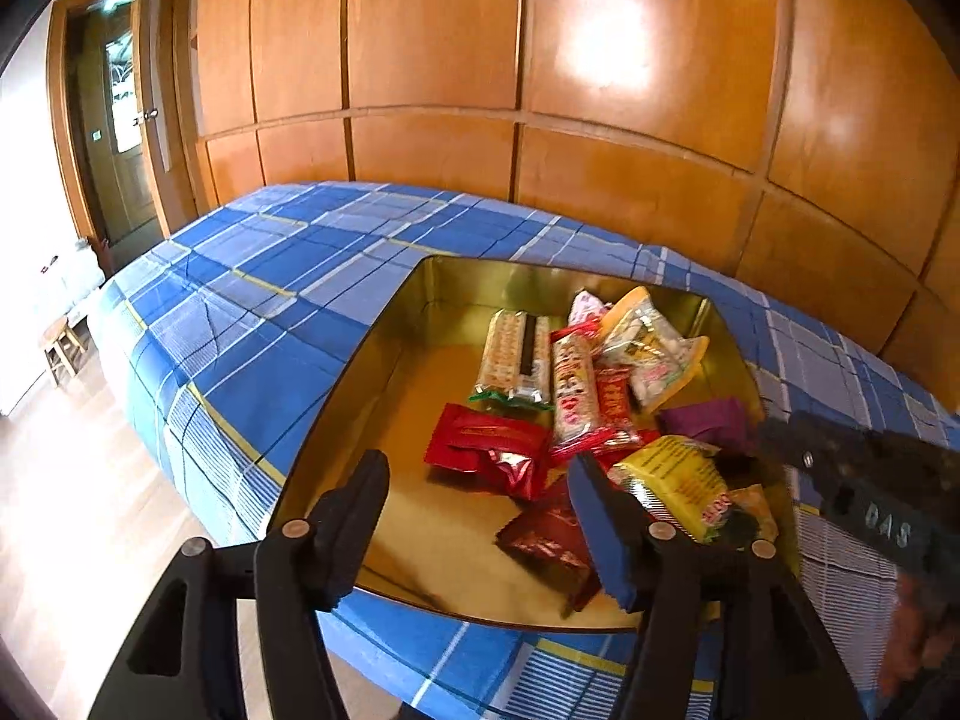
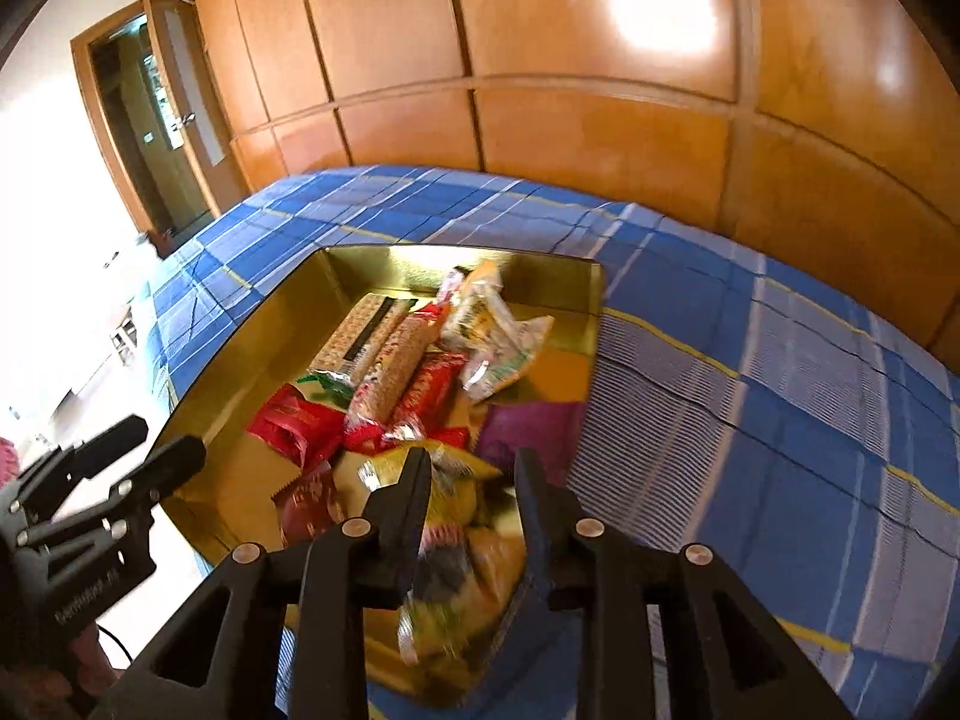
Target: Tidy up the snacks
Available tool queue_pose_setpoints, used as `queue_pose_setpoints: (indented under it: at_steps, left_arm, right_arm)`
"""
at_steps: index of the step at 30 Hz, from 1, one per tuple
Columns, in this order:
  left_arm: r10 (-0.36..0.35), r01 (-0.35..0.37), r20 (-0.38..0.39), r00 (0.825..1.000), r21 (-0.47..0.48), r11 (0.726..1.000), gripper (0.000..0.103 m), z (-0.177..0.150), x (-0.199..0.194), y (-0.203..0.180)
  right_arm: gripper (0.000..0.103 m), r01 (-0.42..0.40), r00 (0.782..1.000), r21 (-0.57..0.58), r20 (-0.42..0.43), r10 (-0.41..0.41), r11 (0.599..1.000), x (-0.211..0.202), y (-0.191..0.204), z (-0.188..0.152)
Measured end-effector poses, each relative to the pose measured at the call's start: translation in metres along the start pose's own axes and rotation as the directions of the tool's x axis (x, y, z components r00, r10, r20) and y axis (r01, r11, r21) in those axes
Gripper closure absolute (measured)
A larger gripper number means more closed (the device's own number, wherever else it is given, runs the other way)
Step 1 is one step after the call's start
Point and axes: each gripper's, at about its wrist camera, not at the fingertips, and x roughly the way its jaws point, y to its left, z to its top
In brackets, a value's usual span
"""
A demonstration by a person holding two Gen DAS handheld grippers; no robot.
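Note:
A gold metal tin [image 1: 384, 360] lies open on a blue plaid bed and holds several snack packets: a red packet [image 1: 486, 444], a long cracker pack [image 1: 516, 360], a purple packet [image 1: 708, 420] and a yellow packet [image 1: 678, 480]. My left gripper [image 1: 480, 486] is open and empty over the tin's near edge. My right gripper [image 2: 474, 480] hangs over the tin's near right corner [image 2: 594, 324], jaws apart, with a blurred yellow-green packet [image 2: 462, 588] between and below the fingers. I cannot tell whether it is gripped.
The blue plaid bedspread [image 1: 252, 276] covers the bed around the tin. A wood-panelled wall [image 1: 540, 90] stands behind. A doorway [image 1: 114, 120] and a small stool [image 1: 60, 348] are at the left, with pale floor [image 1: 90, 510] below.

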Motion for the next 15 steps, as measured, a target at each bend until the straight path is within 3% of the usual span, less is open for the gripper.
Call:
queue_pose_setpoints:
  at_steps: [4, 15]
  left_arm:
    - [0.000, -0.001, 0.040, 0.999, 0.014, 1.000, 0.023, 0.000, -0.014, -0.010]
    - [-0.013, 0.010, 0.072, 0.997, 0.045, 0.999, 0.012, -0.003, -0.031, -0.024]
  right_arm:
    - [0.072, 0.031, 0.999, 0.022, 0.038, -0.032, 0.999, -0.017, -0.005, -0.015]
    - [0.071, 0.055, 0.996, 0.026, 0.075, -0.057, 0.998, -0.031, -0.005, -0.030]
